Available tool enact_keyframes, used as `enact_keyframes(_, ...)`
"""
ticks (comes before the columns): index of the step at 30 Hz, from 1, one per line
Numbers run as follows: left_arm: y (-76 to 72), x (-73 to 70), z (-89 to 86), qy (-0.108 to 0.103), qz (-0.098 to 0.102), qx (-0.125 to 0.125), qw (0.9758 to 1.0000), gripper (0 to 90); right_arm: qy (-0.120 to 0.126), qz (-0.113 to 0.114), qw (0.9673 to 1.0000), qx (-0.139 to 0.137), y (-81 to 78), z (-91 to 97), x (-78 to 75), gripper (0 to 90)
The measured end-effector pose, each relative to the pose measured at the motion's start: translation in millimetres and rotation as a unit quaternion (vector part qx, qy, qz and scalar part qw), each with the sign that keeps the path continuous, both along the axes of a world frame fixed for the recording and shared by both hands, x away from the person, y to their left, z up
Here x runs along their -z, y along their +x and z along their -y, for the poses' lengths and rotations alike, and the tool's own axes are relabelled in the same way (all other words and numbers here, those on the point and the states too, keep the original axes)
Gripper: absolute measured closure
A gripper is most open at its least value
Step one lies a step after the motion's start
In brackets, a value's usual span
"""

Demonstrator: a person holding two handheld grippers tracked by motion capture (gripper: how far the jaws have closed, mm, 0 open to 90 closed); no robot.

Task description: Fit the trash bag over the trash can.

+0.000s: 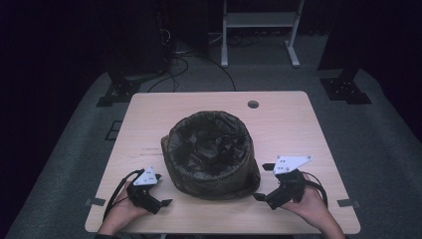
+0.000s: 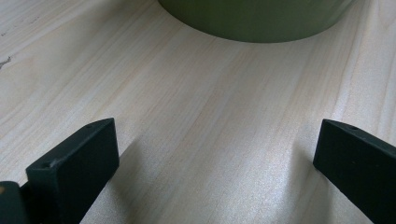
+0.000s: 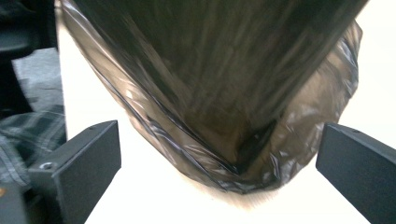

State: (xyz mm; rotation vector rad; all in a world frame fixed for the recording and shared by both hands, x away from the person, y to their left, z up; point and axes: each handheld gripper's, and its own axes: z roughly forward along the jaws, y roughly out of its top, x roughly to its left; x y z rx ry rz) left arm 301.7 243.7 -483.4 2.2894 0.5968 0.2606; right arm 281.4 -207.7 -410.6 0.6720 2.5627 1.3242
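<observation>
Standing between the wide-jawed left gripper and right gripper, a bag-lined bin touches neither.

A dim lab: wooden table on grey carpet, black stands, trailing floor cables.

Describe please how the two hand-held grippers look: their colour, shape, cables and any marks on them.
Both the left gripper and the right gripper are black, each with two blocky, flat-faced jaws. Small holes show in the jaw tops in the gripper views. Each carries a light grey three-cornered plate with small dark dots. A black cable loops from each.
</observation>
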Motion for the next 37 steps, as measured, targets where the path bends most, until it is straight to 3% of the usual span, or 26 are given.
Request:
enact_keyframes(3,0.0,0.0,0.0,0.000,0.000,0.000,1.0000,0.0,-0.007,0.000,0.9999,0.014,0.1,3.9,17.7,0.0)
enact_keyframes(5,0.0,0.0,0.0,0.000,0.000,0.000,1.0000,0.0,-0.009,-0.001,0.9998,0.016,0.3,4.4,21.4,0.0)
enact_keyframes(7,0.1,0.0,-0.1,0.001,0.001,0.000,1.0000,0.0,-0.015,-0.009,0.9995,0.026,1.4,5.2,37.4,0.0)
enact_keyframes(13,-0.1,0.0,0.1,0.000,0.000,-0.001,1.0000,0.0,-0.044,-0.016,0.9979,0.044,2.6,4.5,56.8,0.0)
enact_keyframes(19,-0.2,0.1,0.1,0.000,0.000,-0.001,1.0000,0.0,-0.052,-0.007,0.9973,0.052,3.3,2.3,62.2,0.0)
enact_keyframes(31,-0.2,0.0,0.1,0.000,0.000,-0.001,1.0000,0.0,-0.083,-0.020,0.9948,0.056,7.9,-1.8,75.7,0.0)
enact_keyframes(37,-0.1,0.0,0.1,0.000,0.000,-0.001,1.0000,0.0,-0.079,-0.024,0.9950,0.055,8.6,-1.5,76.6,0.0)
